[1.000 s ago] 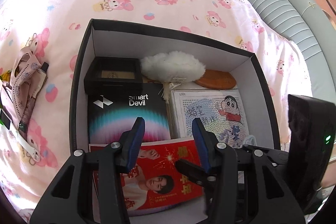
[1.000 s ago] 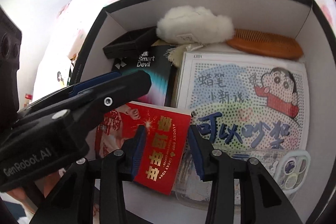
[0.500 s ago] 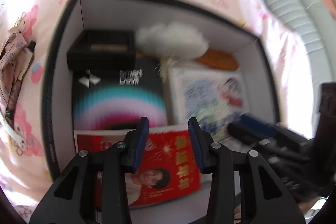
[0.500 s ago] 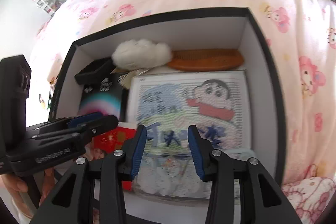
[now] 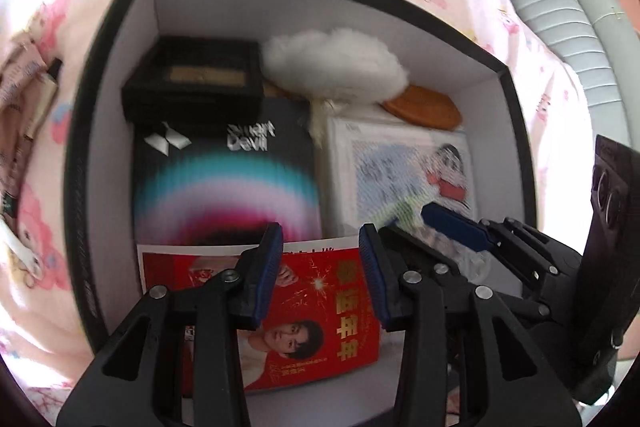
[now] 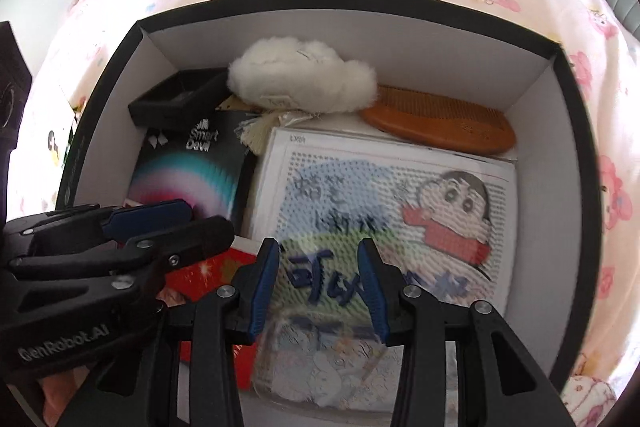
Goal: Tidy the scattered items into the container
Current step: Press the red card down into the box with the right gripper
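While both jaws stand open and empty over the box (image 5: 120,75), send the left hand-held gripper (image 5: 320,259) to the bits (image 5: 24,99) at far left; keep the right hand-held gripper (image 6: 318,279) clear.

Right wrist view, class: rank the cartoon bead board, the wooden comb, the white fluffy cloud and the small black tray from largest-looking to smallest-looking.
1. cartoon bead board
2. white fluffy cloud and wooden comb: look alike, so unranked
3. small black tray, partly hidden behind the cloud
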Action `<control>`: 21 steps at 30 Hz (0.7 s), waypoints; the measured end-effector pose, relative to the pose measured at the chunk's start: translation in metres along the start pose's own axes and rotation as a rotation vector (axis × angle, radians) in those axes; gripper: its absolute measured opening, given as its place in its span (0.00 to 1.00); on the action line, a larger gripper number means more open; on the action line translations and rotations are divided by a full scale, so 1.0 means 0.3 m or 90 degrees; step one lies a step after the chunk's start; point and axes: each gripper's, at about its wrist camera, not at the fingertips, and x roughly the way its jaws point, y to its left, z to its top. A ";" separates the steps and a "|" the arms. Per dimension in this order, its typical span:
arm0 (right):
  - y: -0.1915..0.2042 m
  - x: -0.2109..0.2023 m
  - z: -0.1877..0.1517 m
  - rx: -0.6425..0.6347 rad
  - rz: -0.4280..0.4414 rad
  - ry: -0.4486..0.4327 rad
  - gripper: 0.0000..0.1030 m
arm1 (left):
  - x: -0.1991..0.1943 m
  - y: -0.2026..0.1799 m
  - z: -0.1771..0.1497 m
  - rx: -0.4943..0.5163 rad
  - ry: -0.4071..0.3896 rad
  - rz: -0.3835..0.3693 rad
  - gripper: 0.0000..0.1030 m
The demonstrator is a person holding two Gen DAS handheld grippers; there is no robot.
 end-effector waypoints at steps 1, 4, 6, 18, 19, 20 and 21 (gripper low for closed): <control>-0.005 -0.015 -0.009 0.000 -0.006 -0.008 0.37 | -0.004 0.009 -0.004 -0.002 -0.003 -0.007 0.39; -0.029 -0.040 -0.011 0.018 0.004 -0.022 0.37 | -0.054 0.012 0.000 -0.009 -0.053 -0.014 0.40; -0.025 -0.032 0.006 0.014 0.008 -0.021 0.37 | -0.089 0.011 0.007 -0.010 -0.090 -0.003 0.40; 0.074 0.033 -0.005 -0.012 0.095 0.033 0.37 | -0.077 0.024 0.020 0.004 -0.080 -0.012 0.47; 0.074 0.029 -0.016 -0.012 0.099 0.034 0.37 | -0.068 0.021 0.015 0.004 -0.074 -0.014 0.48; 0.070 0.023 -0.025 -0.009 0.102 0.033 0.37 | -0.058 0.024 0.015 0.000 -0.062 -0.021 0.48; 0.062 0.018 -0.033 0.000 0.110 0.035 0.37 | -0.042 0.033 0.015 -0.013 -0.043 -0.044 0.48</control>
